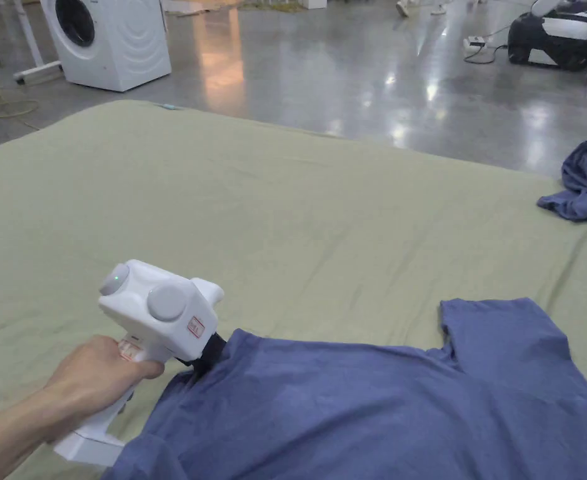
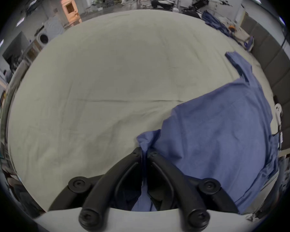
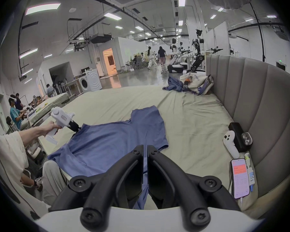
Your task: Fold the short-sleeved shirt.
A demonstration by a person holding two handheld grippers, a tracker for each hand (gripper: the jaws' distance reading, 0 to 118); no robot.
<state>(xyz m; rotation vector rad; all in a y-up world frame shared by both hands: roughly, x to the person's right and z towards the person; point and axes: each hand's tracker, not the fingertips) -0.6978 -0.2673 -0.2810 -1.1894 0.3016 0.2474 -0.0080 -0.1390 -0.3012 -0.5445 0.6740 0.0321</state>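
A blue short-sleeved shirt (image 1: 379,412) lies spread on the green bed sheet (image 1: 285,219), one sleeve (image 1: 511,337) pointing away from me. A hand holds my white left gripper (image 1: 203,362) at the shirt's left corner, and its black jaws are shut on a lifted fold of that cloth. In the left gripper view the jaws (image 2: 144,152) pinch the blue fabric, and the shirt (image 2: 216,143) stretches off to the right. My right gripper (image 3: 145,149) is shut on the shirt's near edge, with blue cloth (image 3: 115,143) running down between its jaws. The left gripper (image 3: 77,128) shows across the shirt.
A second blue garment (image 1: 586,187) is crumpled at the bed's far right. A padded grey headboard (image 3: 258,101) runs along the right side, with a phone (image 3: 239,178), a white controller (image 3: 230,143) and a black box beside it. A washing machine (image 1: 107,37) stands on the floor beyond.
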